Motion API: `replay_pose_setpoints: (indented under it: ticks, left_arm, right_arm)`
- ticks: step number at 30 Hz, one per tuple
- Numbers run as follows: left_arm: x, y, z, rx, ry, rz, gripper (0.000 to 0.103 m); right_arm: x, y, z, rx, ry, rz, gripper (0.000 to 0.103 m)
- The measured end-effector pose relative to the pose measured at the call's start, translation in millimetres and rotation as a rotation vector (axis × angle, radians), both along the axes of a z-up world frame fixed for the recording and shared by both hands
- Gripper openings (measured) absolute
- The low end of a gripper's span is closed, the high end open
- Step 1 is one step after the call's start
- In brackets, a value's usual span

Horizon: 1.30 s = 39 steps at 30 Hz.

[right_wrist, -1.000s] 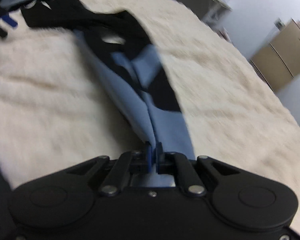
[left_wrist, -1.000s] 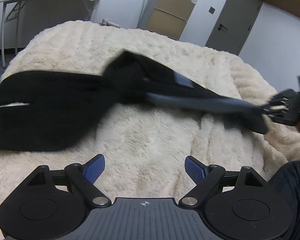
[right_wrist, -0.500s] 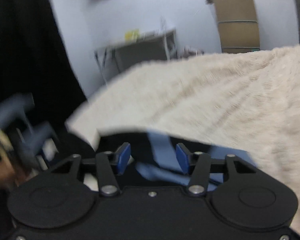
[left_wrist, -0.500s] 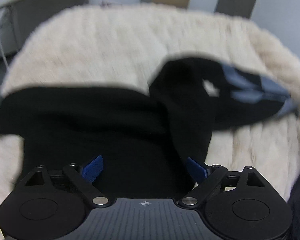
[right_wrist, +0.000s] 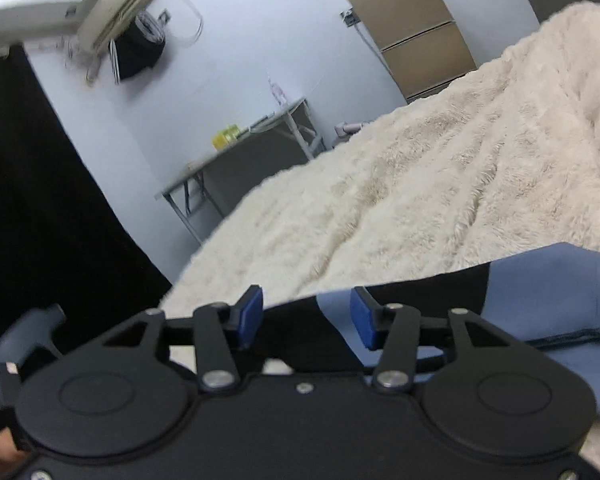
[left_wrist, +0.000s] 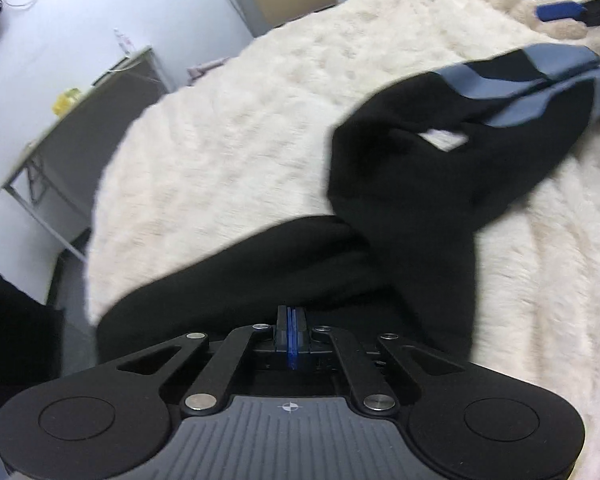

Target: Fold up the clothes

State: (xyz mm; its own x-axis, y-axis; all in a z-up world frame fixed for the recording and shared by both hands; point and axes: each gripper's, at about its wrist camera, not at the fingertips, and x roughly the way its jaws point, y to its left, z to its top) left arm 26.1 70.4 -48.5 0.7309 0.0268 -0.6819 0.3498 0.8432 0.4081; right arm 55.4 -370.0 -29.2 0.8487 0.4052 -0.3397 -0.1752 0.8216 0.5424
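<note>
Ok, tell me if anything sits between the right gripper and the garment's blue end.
Nothing visible does. The right gripper stands open directly over the blue end of the black garment, with only the cream blanket beyond it. The left gripper is shut at the garment's near black edge.

Straight ahead of the left gripper (left_wrist: 290, 334), its blue pads closed together, the black garment (left_wrist: 400, 208) lies in a thick heap on the cream blanket (left_wrist: 240, 152); it blocks a low path forward. To the left of this claw and beyond the heap the blanket is bare, so there is room to pass. Far ahead on the right, the right gripper (left_wrist: 560, 10) hangs over the blanket edge.

Before the right gripper (right_wrist: 306, 314), jaws apart, the blue and black part of the garment (right_wrist: 540, 292) lies low between and under the fingers, perhaps touching them. Beyond it the blanket is free up to the table (right_wrist: 236, 168).
</note>
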Motion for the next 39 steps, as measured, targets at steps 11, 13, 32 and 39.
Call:
replay_pose_setpoints:
  ticks: [11,13,32,39]
  left_arm:
    - [6,4,5,-0.135,0.006,0.015,0.088]
    - [-3,-5,-2,-0.110,0.007,-0.061,0.090]
    - [12,-17,-12,-0.039,0.075,-0.213,0.000]
    - [34,4,35,-0.071,-0.030,-0.140,0.000]
  right_arm:
    - [-2,20,-9,-0.041,0.047,0.018,0.049]
    - [-2,24,-9,-0.040,0.039,0.037,0.049]
    - [-4,45,-8,-0.087,0.086,0.079,0.051]
    - [-6,49,-7,-0.103,0.084,0.079,0.059]
